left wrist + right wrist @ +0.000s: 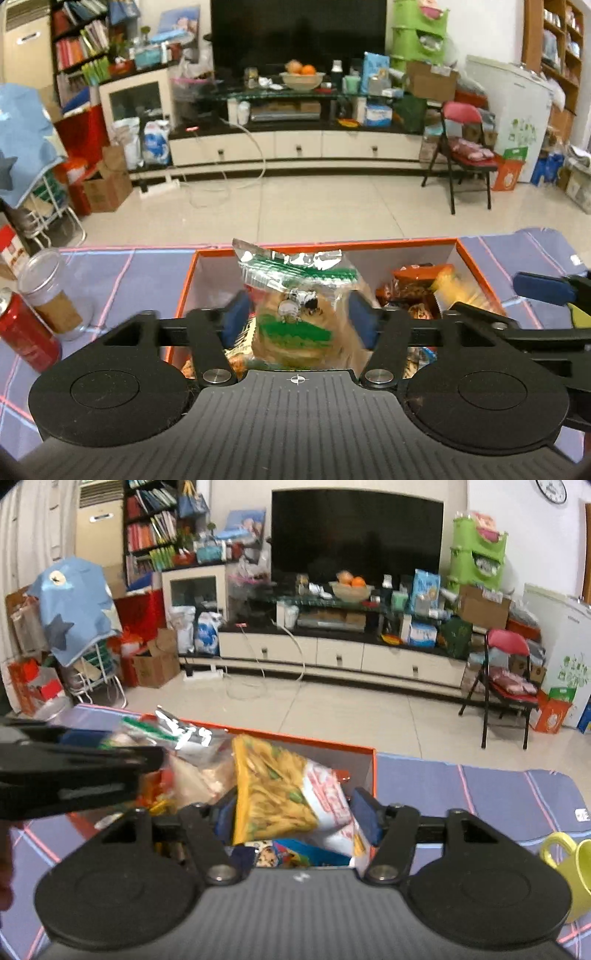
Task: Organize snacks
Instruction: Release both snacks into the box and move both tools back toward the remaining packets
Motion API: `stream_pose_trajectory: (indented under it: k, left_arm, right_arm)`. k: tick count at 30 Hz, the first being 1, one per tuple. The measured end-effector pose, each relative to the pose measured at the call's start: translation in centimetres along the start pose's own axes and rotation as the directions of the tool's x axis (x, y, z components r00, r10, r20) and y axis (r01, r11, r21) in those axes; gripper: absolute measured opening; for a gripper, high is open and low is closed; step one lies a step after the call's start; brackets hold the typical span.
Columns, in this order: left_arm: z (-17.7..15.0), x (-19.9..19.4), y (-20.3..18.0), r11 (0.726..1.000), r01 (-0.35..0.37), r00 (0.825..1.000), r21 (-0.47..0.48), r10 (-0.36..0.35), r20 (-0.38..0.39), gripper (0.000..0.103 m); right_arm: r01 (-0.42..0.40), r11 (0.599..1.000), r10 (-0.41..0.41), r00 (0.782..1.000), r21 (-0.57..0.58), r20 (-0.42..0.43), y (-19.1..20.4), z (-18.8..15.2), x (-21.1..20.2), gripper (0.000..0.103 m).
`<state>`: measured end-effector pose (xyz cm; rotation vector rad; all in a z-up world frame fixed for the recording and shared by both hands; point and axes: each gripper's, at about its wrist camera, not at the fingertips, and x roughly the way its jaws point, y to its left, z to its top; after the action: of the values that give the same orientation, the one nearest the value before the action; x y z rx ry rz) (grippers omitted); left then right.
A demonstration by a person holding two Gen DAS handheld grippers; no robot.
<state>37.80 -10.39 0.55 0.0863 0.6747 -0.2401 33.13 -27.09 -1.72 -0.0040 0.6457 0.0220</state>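
The left gripper [299, 319] clamps a green-and-clear biscuit packet [295, 310] at frame centre, above the orange box [476, 264]; the right gripper [295, 814] pinches a yellow snack bag [273, 790] over the same box. A red can [26, 332] and clear jar [48, 291] stand lower left on the bench [122, 273]; a yellow mug [572, 864] sits lower right.

Snack pkt, green/clear [295, 314]: foil-sealed top, cartoon print, tan biscuits visible inside; upright, raised above box, clamped betw. left gripper [299, 319] pads.

Snack pkt, yellow/white [288, 797]: chip print, red lettering on white side; upright, tilted a bit, over box's right part, clamped betw. right gripper [295, 812] pads.

Box, orange rim, white inner walls [476, 266]: open top, on blue-purple plaid cloth; holds assorted pkts, incl. orange-brown ones [413, 288] at right and a blue pkt w/ cartoon faces [295, 854] at near side.
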Motion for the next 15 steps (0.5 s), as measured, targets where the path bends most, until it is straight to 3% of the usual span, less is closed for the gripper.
stream_pose_trajectory:
  k: [1, 3, 6, 8, 10, 12, 15]
  left_arm:
    - [-0.4, -1.4, 0.2, 1.000, 0.024, 0.998, 0.005, -0.024, 0.051, 0.070]
    - [-1.7, -4.2, 0.7, 0.998, 0.047, 0.992, 0.029, -0.050, 0.112, 0.081]
    - [-4.7, -7.2, 1.8, 0.998, 0.061, 0.991, 0.034, -0.065, 0.121, 0.081]
    - [-7.1, -7.9, 2.3, 0.997, 0.057, 0.994, 0.043, -0.061, 0.085, 0.076]
    - [-9.9, -9.1, 2.9, 0.999, 0.045, 0.998, 0.022, -0.045, 0.045, 0.071]
    - [-12.4, -10.3, 3.9, 0.998, 0.058, 0.998, -0.034, -0.058, 0.009, 0.070]
    - [-14.4, -11.7, 4.7, 0.995, 0.058, 0.998, -0.087, -0.059, -0.015, 0.070]
  right_arm:
    - [0.003, 1.000, -0.003, 1.000, 0.016, 0.008, -0.3, 0.0, -0.4, 0.069]
    - [-0.010, 1.000, 0.009, 0.998, 0.029, 0.054, -0.7, -0.7, -2.9, 0.073]
    - [-0.016, 1.000, 0.016, 0.994, -0.008, 0.109, -1.1, -3.8, -7.2, 0.077]
    - [-0.069, 0.998, 0.070, 0.995, -0.012, 0.075, -1.2, -6.7, -8.6, 0.077]
    - [-0.062, 0.998, 0.062, 0.997, -0.001, 0.034, -1.3, -9.6, -9.2, 0.078]
    - [-0.053, 0.998, 0.054, 0.998, 0.034, -0.019, -1.5, -12.0, -8.7, 0.078]
    - [-0.121, 0.991, 0.126, 0.990, 0.061, -0.070, -1.3, -13.3, -6.2, 0.079]
